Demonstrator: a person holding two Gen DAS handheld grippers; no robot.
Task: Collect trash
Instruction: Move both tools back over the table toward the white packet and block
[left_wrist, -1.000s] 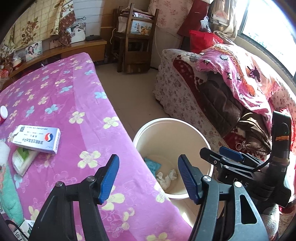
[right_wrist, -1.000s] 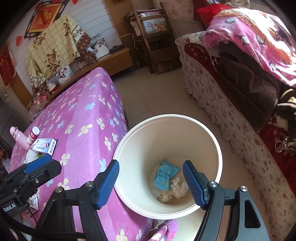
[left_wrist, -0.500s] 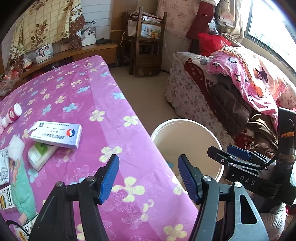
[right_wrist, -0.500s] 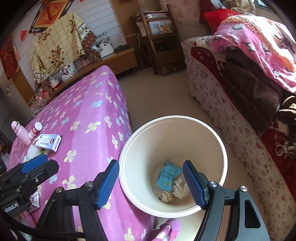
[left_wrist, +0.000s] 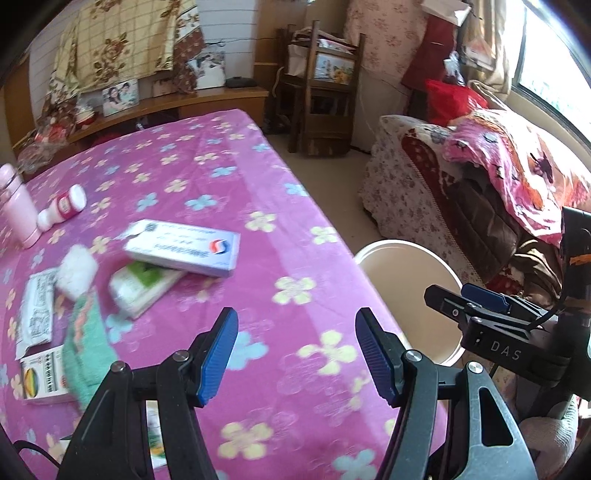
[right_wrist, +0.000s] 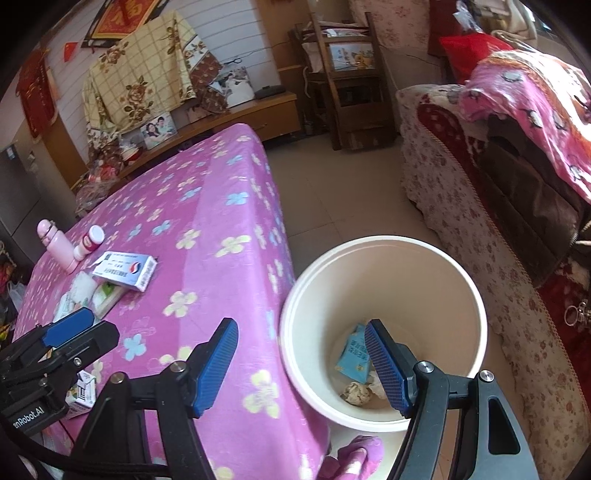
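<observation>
A: Fingers on both tools stand apart with nothing between them. The left gripper (left_wrist: 297, 354) hangs over the pink flowered counter (left_wrist: 229, 192); the right gripper (right_wrist: 301, 365) sits low in its frame, straddling the counter's edge and the cream bin (right_wrist: 476, 295).

B: Where's the trash?

A: Some is in the bin already: a blue packet (right_wrist: 352, 354) and a crumpled paper ball (right_wrist: 354, 393) at the bottom. The rest lies in the left of the left wrist view: a white carton (left_wrist: 183, 246) resting on a green-and-white packet (left_wrist: 142, 286), a white wad (left_wrist: 75, 271) beside them, a printed sachet (left_wrist: 35, 314), a green cloth (left_wrist: 86, 350).

B: What could go wrong?

A: That corner of the view is blurred, so a reach could land badly. Pulling the packet could likely drag the carton along. The pink bottle (left_wrist: 16, 210) and small red-labelled bottle (left_wrist: 64, 206) stand near; a wide sweep could knock them over. I'd also doubt the cloth is trash at all.
</observation>
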